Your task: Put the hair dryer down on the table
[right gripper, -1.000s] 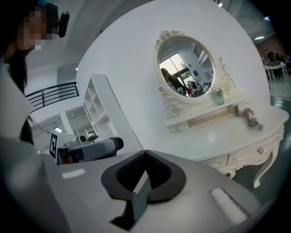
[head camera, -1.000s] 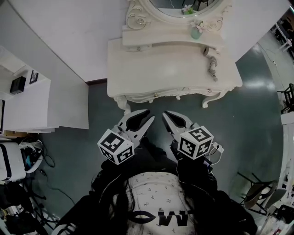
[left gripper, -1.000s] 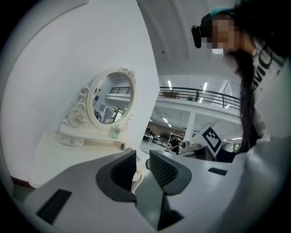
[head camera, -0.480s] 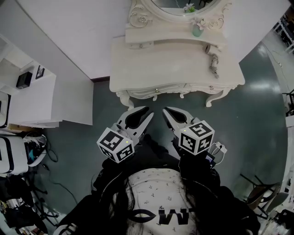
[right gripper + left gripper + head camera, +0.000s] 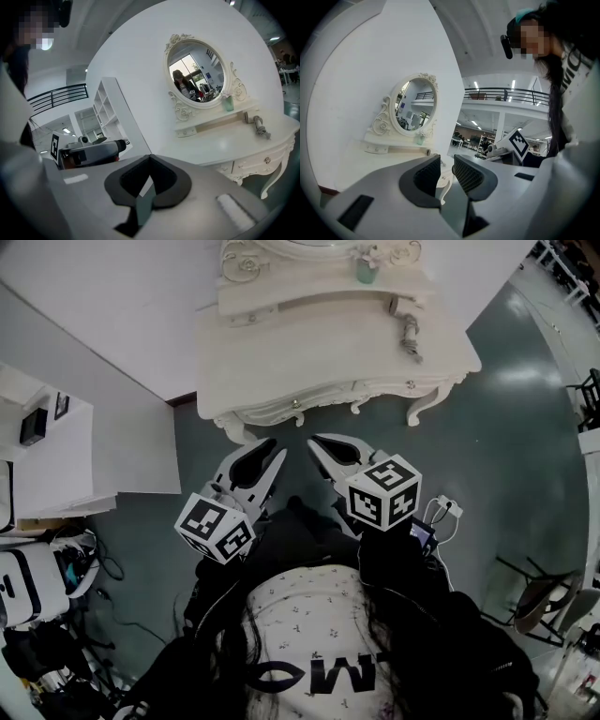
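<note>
The hair dryer (image 5: 410, 334) lies on the right part of the white dressing table (image 5: 319, 352), with no gripper touching it. The right gripper view shows the hair dryer (image 5: 260, 125) resting near the table's (image 5: 220, 143) far right edge. Both grippers hover over the dark floor in front of the table, close to my body. My left gripper (image 5: 270, 448) has a narrow gap between its pads, and nothing sits in my left gripper (image 5: 446, 161). My right gripper (image 5: 319, 440) is shut and empty, and the tips of my right gripper (image 5: 149, 157) meet.
An ornate oval mirror (image 5: 197, 77) and a small green vase (image 5: 367, 270) stand at the back of the table. A white shelf unit (image 5: 56, 456) stands to the left. Chairs (image 5: 539, 596) are at the right, and cables and gear (image 5: 56, 568) lie at the lower left.
The head view has swung, so the table now sits higher and further left in it. Both grippers keep almost the same pose in front of it.
</note>
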A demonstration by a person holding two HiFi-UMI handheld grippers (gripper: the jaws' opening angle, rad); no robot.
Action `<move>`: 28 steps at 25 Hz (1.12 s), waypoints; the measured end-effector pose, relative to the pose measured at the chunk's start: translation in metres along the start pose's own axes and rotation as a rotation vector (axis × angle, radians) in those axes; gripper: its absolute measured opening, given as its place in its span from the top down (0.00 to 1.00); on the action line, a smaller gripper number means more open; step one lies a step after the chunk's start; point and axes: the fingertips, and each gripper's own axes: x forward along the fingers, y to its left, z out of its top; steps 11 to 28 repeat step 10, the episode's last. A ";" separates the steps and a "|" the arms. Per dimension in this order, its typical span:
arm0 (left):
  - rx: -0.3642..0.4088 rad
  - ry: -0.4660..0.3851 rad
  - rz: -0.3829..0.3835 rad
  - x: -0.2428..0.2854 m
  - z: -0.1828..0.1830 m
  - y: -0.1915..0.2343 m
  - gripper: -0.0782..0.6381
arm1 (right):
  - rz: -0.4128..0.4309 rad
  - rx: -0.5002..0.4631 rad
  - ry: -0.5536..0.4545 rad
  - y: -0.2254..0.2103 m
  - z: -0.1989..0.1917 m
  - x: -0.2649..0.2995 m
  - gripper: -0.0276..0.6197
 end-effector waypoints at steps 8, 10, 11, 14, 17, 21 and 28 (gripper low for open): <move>-0.002 0.006 -0.003 0.008 -0.003 -0.006 0.76 | 0.003 -0.006 0.007 -0.006 -0.002 -0.006 0.94; -0.003 0.007 0.001 0.011 -0.001 -0.005 0.76 | 0.007 -0.008 0.010 -0.007 -0.001 -0.005 0.95; -0.003 0.007 0.001 0.011 -0.001 -0.005 0.76 | 0.007 -0.008 0.010 -0.007 -0.001 -0.005 0.95; -0.003 0.007 0.001 0.011 -0.001 -0.005 0.76 | 0.007 -0.008 0.010 -0.007 -0.001 -0.005 0.95; -0.003 0.007 0.001 0.011 -0.001 -0.005 0.76 | 0.007 -0.008 0.010 -0.007 -0.001 -0.005 0.95; -0.003 0.007 0.001 0.011 -0.001 -0.005 0.76 | 0.007 -0.008 0.010 -0.007 -0.001 -0.005 0.95; -0.003 0.007 0.001 0.011 -0.001 -0.005 0.76 | 0.007 -0.008 0.010 -0.007 -0.001 -0.005 0.95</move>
